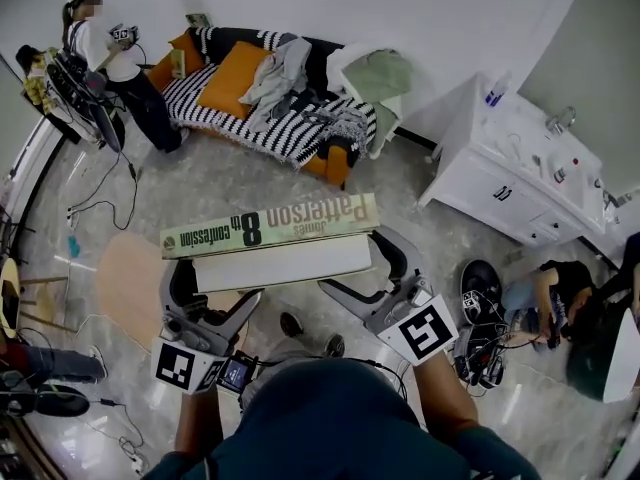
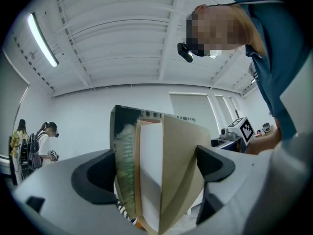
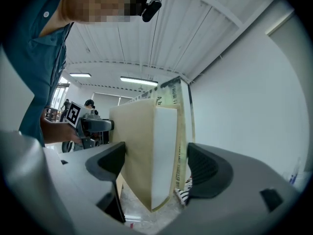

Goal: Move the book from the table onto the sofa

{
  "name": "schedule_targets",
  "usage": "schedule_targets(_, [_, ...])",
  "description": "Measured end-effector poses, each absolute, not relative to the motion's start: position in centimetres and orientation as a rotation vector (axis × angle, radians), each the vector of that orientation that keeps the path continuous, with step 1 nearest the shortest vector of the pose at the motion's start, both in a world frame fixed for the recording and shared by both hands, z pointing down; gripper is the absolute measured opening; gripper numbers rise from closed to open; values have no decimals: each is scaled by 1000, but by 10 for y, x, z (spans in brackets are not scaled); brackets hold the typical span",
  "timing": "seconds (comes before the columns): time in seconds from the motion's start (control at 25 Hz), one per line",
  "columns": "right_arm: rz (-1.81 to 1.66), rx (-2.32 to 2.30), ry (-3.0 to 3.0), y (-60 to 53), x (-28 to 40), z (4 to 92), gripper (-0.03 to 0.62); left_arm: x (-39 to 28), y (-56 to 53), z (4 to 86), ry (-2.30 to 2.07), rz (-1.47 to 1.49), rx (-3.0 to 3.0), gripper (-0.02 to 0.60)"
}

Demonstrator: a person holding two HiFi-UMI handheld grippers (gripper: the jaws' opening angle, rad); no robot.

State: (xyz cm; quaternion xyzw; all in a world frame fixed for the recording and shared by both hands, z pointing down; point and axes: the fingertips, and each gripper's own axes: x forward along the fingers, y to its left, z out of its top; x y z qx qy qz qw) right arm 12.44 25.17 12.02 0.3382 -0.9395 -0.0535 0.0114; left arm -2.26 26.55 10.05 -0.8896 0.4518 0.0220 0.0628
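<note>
Left tool (image 1: 207, 296) and right tool (image 1: 370, 276) each clamp the book (image 1: 270, 226) (spine up). The sofa (image 1: 290, 133) lies well apart at eleven o'clock.

We see a bright, evenly lit room with faint shadows. In both gripper views white strip lights (image 2: 43, 39) glow overhead, lines bow strongly, and the corners go black. Close to the lens, the book (image 2: 156, 170) looks slightly soft.

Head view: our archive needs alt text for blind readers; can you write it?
The left gripper and right gripper hold a book spine-up between them, jaws shut on its ends. A striped sofa with orange cushions stands ahead.
</note>
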Motion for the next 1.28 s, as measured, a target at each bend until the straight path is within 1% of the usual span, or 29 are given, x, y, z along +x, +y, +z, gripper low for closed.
schedule_targets(0.12, [-153,1099,-2902,233,131,126,417,-16,243,108,1325,69,-2715,494])
schedule_targets(0.24, [-173,1145,-2866,206,132,125,417,-15,209,105,1270,131,-2720,494])
schedule_targets(0.44, [-172,1209,-2801,124,109,111,417,-36,120,83,1168,255,-2736,494])
schedule_targets(1.04, [-307,1229,-2785,110,105,132,417,-44,105,111,1149,214,-2705,494])
schedule_targets(1.28, [-214,1163,-2823,-2,128,128,417,-20,-1,99,1215,206,-2705,494])
